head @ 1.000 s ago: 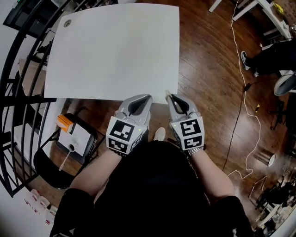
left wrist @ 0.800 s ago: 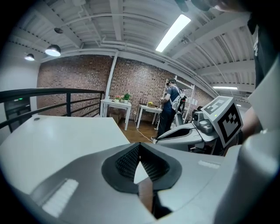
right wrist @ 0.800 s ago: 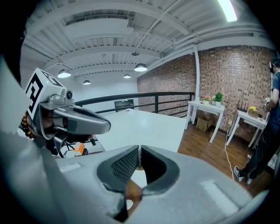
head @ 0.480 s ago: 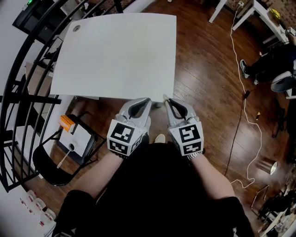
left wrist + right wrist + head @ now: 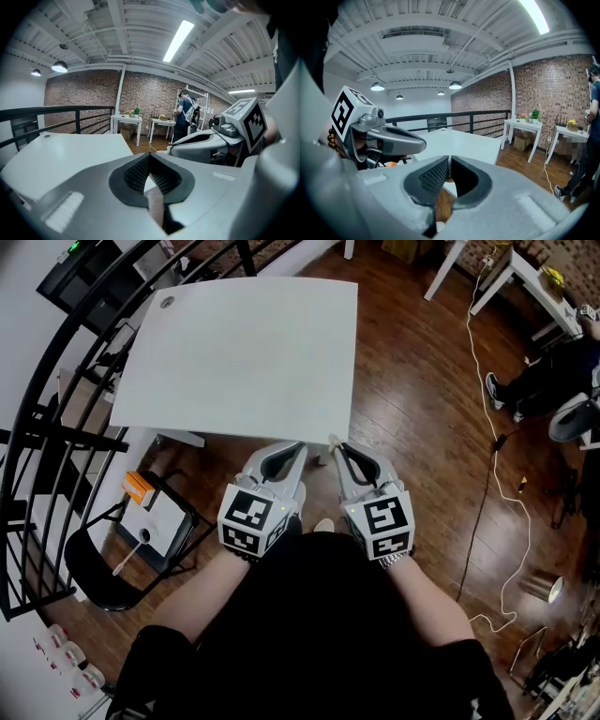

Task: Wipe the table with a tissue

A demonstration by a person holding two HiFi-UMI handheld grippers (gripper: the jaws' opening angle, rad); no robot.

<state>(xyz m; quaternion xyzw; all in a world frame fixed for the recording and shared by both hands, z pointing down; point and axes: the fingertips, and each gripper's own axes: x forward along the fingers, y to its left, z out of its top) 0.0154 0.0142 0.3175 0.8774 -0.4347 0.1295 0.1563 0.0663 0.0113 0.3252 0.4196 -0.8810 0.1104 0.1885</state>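
The white table (image 5: 244,352) fills the upper middle of the head view and its top is bare. Both grippers hang side by side just short of its near edge, over the wooden floor. My left gripper (image 5: 298,448) is shut, its ribbed pads meeting at the tips (image 5: 150,158) with nothing between them. My right gripper (image 5: 337,446) is also shut, jaws closed (image 5: 449,161). A small pale bit shows at its tip in the head view; I cannot tell what it is. No tissue shows in any view.
A black railing (image 5: 37,418) curves along the left. A black chair (image 5: 103,573) carrying a white box (image 5: 155,521) and an orange item stands lower left. A white cable (image 5: 487,418) trails over the floor. A seated person (image 5: 548,371) and small white tables (image 5: 525,129) are at the right.
The head view has shifted, and the table's near edge now lies slightly farther from the gripper tips. Both grippers stay shut and side by side.
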